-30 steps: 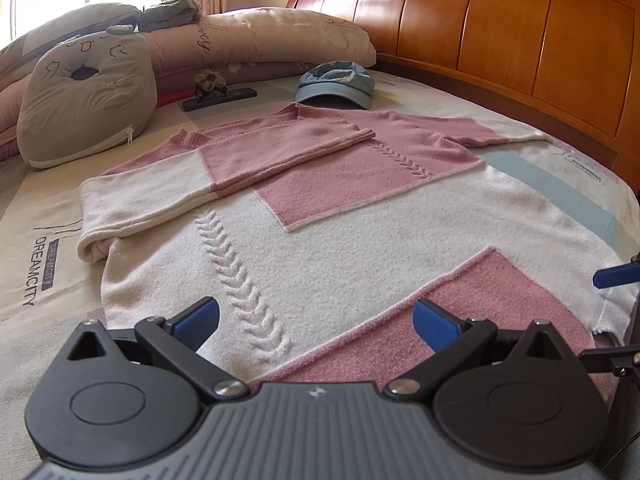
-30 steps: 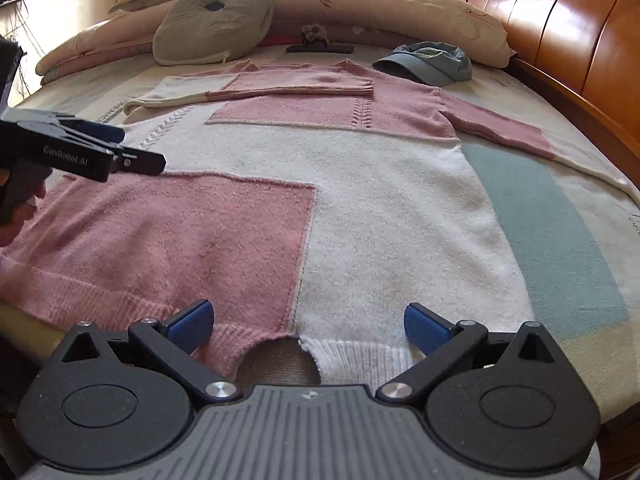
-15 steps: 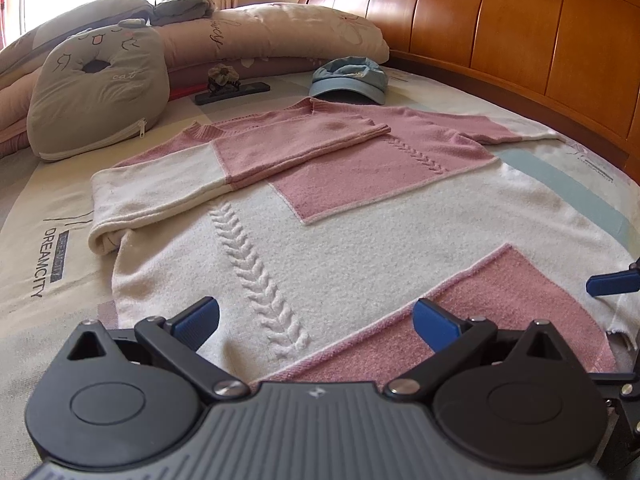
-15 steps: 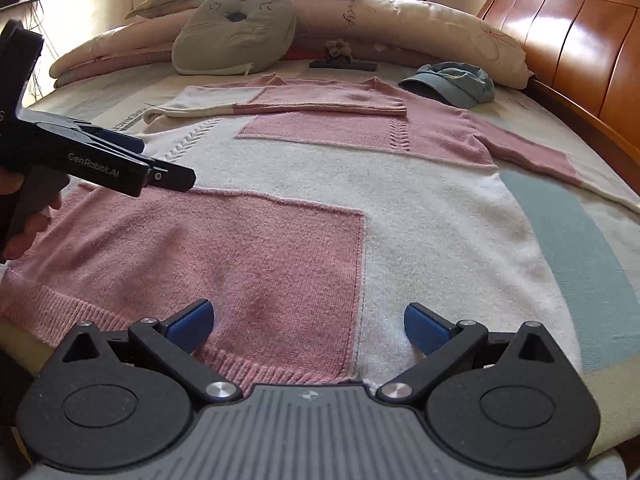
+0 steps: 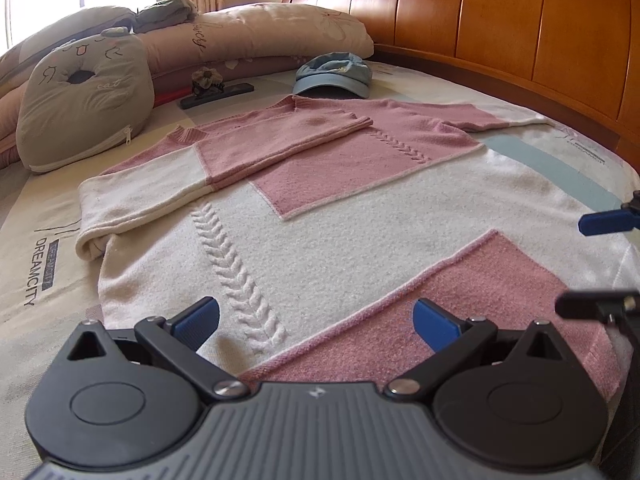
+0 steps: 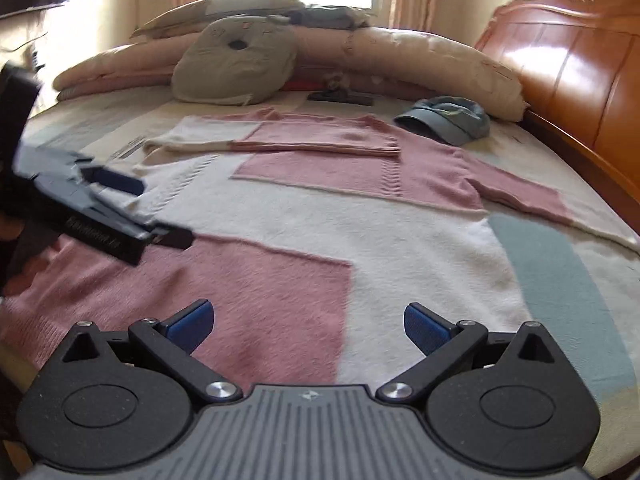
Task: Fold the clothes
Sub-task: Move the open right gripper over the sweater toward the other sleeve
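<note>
A pink and white knit sweater (image 5: 360, 224) lies flat on the bed, its left sleeve folded across the chest and its right sleeve stretched out toward the headboard. It also shows in the right wrist view (image 6: 304, 216). My left gripper (image 5: 316, 322) is open and empty, just above the hem at the near left. My right gripper (image 6: 306, 324) is open and empty over the lower hem area. The right gripper's fingers (image 5: 604, 222) show at the right edge of the left wrist view. The left gripper (image 6: 120, 208) shows at the left of the right wrist view.
A blue cap (image 5: 332, 76) lies by the sweater's collar. A grey cat cushion (image 5: 88, 100), long pillows (image 5: 256, 36) and a dark flat object (image 5: 218, 94) sit at the far side. A wooden headboard (image 5: 500, 24) runs along the right.
Both grippers have moved forward over the sweater's lower part and lifted slightly. The right gripper has moved off the hem notch toward the body. Both stay open.
</note>
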{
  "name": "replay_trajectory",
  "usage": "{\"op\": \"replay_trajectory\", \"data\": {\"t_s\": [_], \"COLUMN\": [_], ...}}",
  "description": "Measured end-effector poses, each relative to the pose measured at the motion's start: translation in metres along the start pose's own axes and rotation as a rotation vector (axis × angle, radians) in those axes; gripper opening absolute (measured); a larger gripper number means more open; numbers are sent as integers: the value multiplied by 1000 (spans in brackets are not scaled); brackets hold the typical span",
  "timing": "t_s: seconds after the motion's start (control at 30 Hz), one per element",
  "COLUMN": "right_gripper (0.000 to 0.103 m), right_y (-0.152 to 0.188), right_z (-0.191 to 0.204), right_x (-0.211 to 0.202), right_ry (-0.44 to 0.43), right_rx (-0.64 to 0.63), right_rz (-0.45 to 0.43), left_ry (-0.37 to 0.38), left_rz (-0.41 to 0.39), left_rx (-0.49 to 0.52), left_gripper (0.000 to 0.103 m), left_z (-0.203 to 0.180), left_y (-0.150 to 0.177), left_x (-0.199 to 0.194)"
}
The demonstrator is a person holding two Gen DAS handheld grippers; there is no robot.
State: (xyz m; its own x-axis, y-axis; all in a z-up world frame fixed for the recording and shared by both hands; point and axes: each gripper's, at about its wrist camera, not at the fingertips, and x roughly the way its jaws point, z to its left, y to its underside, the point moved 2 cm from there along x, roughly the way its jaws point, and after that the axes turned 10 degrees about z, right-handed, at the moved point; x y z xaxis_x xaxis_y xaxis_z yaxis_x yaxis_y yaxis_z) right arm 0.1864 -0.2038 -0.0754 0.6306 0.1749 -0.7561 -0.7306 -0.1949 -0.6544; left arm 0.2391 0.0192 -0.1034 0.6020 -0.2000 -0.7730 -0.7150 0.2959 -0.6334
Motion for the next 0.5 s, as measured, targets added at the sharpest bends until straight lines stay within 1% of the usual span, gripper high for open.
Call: {"op": "replay_trajectory", "data": {"t_s": [0.07,0.13,0.17,0.2,0.33,0.43,0.5], "right_gripper": [103,103,103,103,103,103,103], "right_y": [-1,6,10,13,11,-7,-18], "right_z": [-23,-38,-43,-48,-82,-122,-150], "right_x": [11,19,18,16,-3,-13,-13], "right_ry": [-1,6,9,10,-64,-59,-34], "right_rx": [81,112,119,123,248,327,369], "right_rz": [43,96,92,76,-17,-96,-134], "left_ry": [7,26,39,48,76,136,174], "left_rz": [3,12,15,14,-2,-8,-24], "left_rx": [6,5,4,7,26,24,37], "left_gripper": [102,102,102,102,102,102,102], "left_z": [-2,-4,-5,-6,-11,-12,-14], "left_y": [0,1,2,2,3,2,-1], "left_x": [2,5,6,6,4,-3,-10]}}
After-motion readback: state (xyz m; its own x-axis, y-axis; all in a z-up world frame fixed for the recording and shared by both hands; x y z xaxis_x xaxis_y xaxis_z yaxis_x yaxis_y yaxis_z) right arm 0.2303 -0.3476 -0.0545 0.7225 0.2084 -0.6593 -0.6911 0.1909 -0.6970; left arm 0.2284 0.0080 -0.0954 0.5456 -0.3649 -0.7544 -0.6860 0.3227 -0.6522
